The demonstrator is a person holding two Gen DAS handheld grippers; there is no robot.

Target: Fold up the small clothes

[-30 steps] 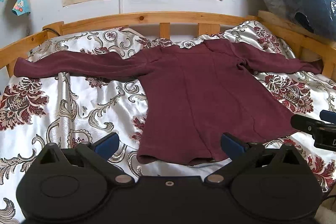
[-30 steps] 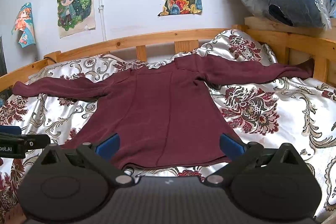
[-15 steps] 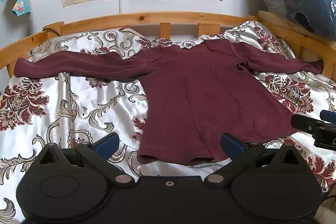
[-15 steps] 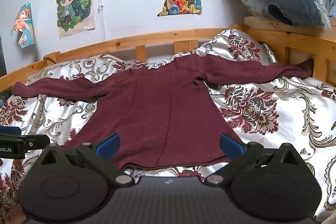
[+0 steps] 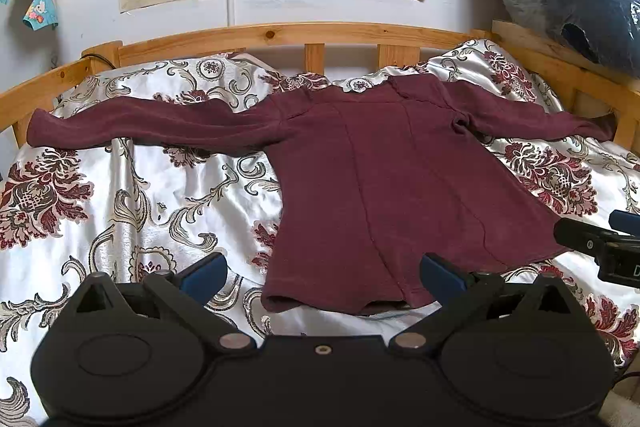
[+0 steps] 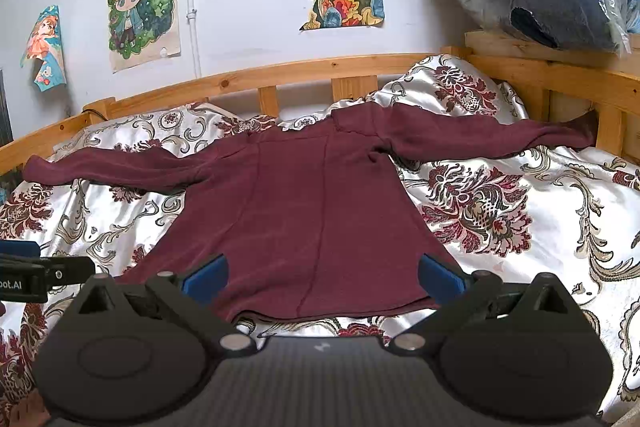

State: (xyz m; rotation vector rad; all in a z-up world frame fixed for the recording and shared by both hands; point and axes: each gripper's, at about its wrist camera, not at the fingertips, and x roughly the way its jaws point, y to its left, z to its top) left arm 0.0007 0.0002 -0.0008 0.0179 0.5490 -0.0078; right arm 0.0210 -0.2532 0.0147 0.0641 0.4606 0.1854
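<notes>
Left wrist view: the left claw [image 5: 322, 273] gapes wide and empty above the hem of a maroon top [image 5: 384, 179]. The right claw [image 6: 322, 273] does likewise — likely both readying a fold. Sleeves spread flat across the bed [image 5: 132, 195].

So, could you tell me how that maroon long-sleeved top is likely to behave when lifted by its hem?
The maroon long-sleeved top looks soft and floppy, so it would probably drape. Its spread sleeves would likely trail. The glossy floral bedspread looks slick, so the top may slide.
</notes>
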